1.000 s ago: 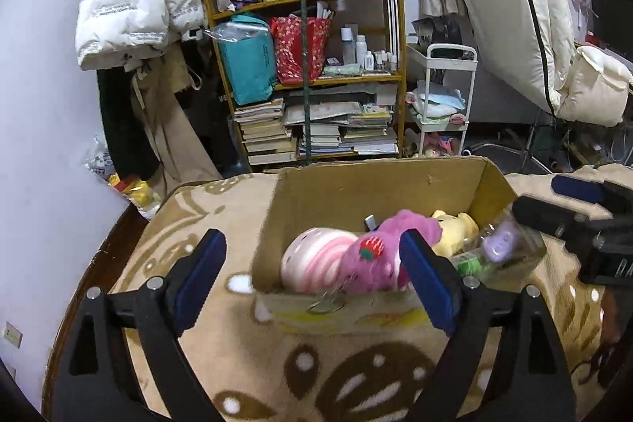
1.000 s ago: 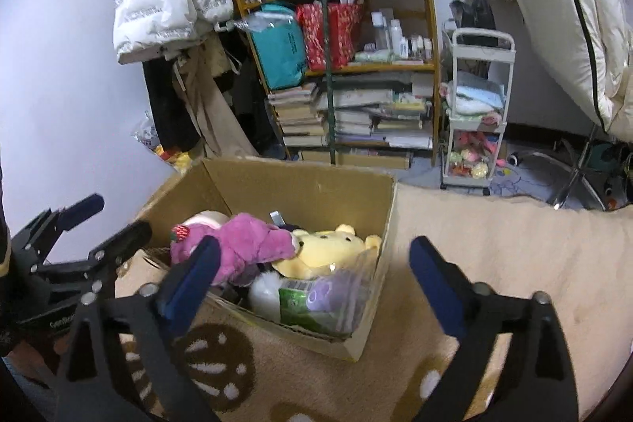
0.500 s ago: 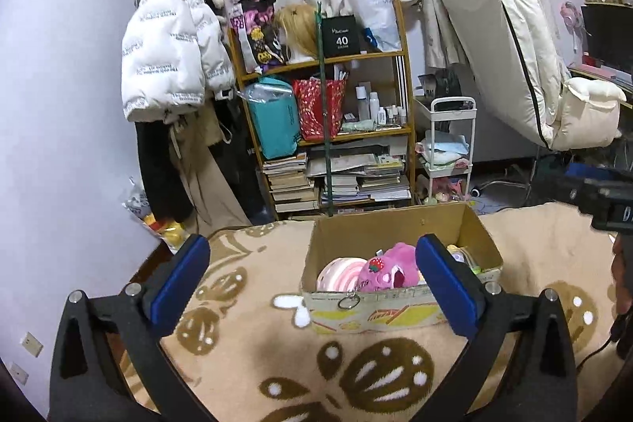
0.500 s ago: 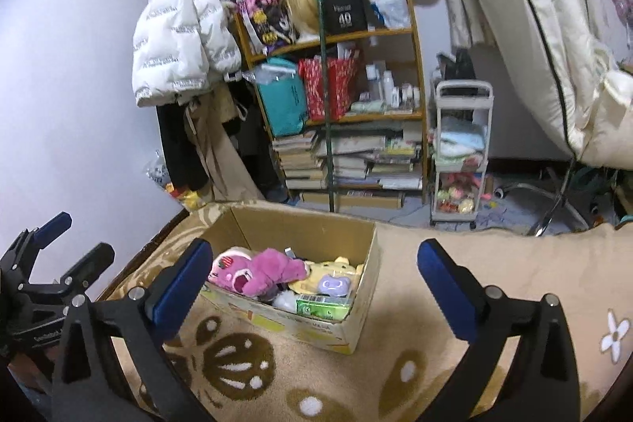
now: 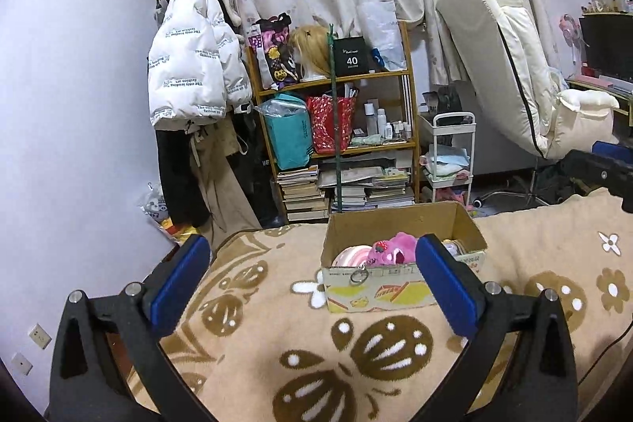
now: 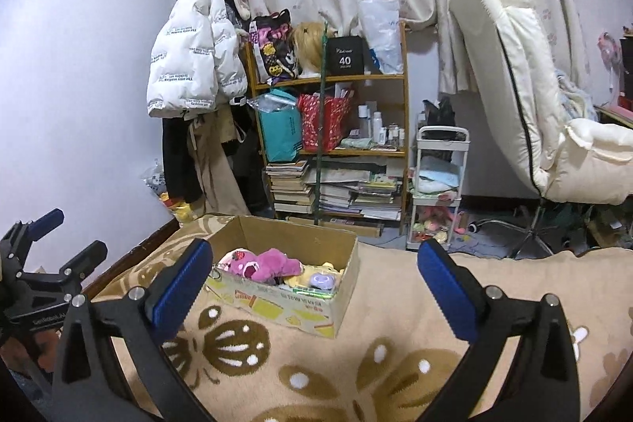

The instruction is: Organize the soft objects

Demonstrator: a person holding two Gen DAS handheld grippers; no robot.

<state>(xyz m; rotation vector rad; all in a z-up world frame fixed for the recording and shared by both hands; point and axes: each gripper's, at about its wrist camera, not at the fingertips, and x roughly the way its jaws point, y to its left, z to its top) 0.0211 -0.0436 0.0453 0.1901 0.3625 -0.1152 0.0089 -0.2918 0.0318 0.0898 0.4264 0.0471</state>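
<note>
The cardboard box (image 5: 403, 260) is sitting on a beige blanket (image 5: 277, 323) patterned with brown flowers, and the soft toys are lying inside it: a magenta plush bear (image 6: 263, 263) stretched across the middle, a pink-and-white striped plush ball (image 5: 350, 258) at its left end, a yellow plush (image 6: 312, 271) and a small lilac toy (image 6: 321, 280) toward the other end. Something packed in green is showing against the near wall of the box, too small to name. No soft toy is lying loose on the blanket in either view, so the gathering looks largely done; what may be left is out of sight.

The left claw (image 5: 312, 287) is standing wide with nothing between its blue pads, pointing at the box from well short of it. The right claw (image 6: 316, 287) is also spread wide and carrying nothing, set back from the box on the other side.

Beyond the bed, a wooden bookshelf (image 5: 336, 141) crowded with bags and stacked books is standing against the curtain, a white puffer jacket (image 5: 194, 74) is hanging to its left, and a small white cart (image 5: 449, 157) is standing to its right.
</note>
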